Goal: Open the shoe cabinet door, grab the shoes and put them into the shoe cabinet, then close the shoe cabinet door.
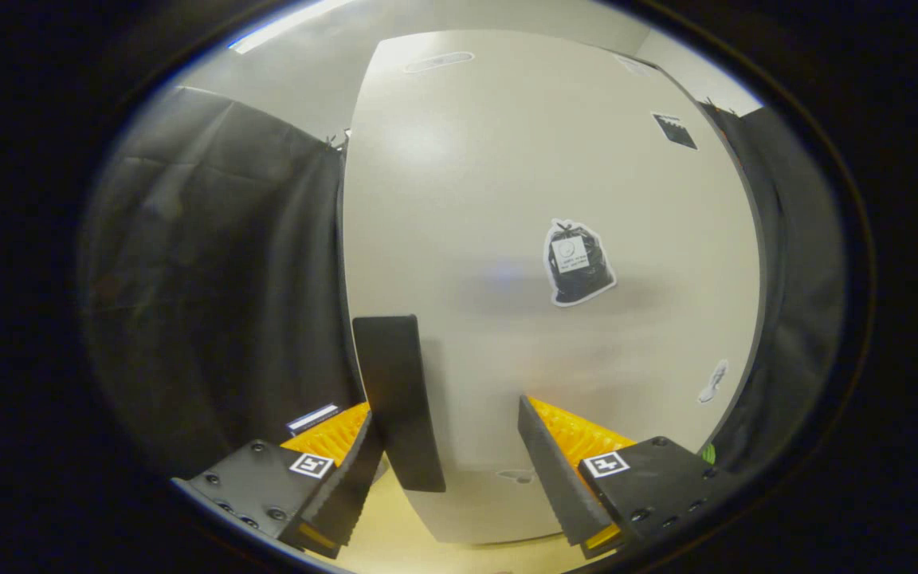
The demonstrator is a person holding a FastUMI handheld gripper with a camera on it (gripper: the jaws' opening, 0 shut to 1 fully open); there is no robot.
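The white shoe cabinet door [499, 183] stands close in front of me, flat and shut as far as I can tell. A black vertical handle [397, 399] is fixed near the door's left edge. My gripper [447, 418] is open, with the handle between the fingers, close against the left finger [355, 470]. The right finger [555, 470] stands well apart from the handle, in front of the bare door face.
A black bag sticker [578, 263] and smaller stickers [674, 129] are on the door. Black cloth [212, 279] hangs left of the cabinet, with more cloth [798, 271] on its right. A pale floor [395, 542] shows below the door.
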